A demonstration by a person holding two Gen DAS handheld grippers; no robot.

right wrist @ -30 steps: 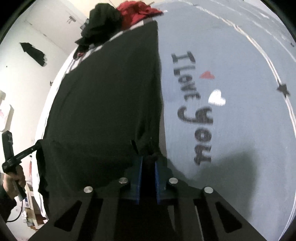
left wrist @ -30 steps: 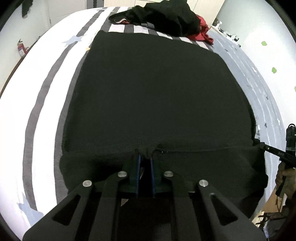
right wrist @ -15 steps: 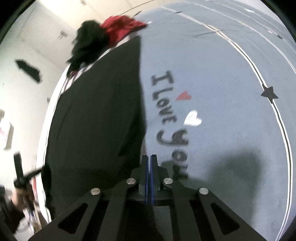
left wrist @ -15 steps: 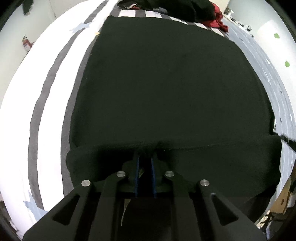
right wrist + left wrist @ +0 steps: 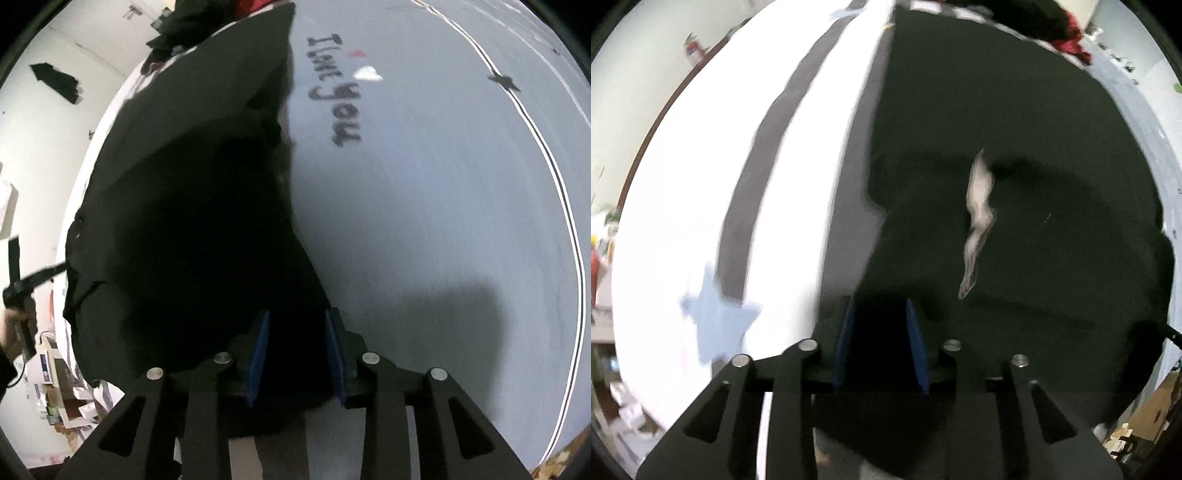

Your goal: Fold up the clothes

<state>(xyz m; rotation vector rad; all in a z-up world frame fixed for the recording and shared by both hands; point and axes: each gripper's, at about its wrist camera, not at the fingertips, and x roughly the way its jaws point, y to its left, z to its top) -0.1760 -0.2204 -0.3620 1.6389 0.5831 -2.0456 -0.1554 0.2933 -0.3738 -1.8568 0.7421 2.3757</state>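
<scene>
Left wrist view: my left gripper [image 5: 881, 339] has just been opening, its blue pads spread over the black garment [image 5: 1015, 166], pinching nothing. The garment fills twelve to three o'clock on the striped bedsheet [image 5: 701, 221], a pale label [image 5: 979, 210] showing.

Right wrist view: my right gripper [image 5: 297, 354] has just been opening too, pads parted, dark cloth under them. The garment [image 5: 184, 203] spreads toward ten o'clock, grey bedding [image 5: 424, 221] at two.

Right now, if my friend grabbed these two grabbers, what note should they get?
Left gripper: jaws have just been opening, apart over the black garment's near edge, not pinching it.
Right gripper: the same, at its right near corner.
The garment lies on the bed cover, a pale label showing.
Done: near edge let go.
Left: remaining folds; clothes pile behind.
</scene>
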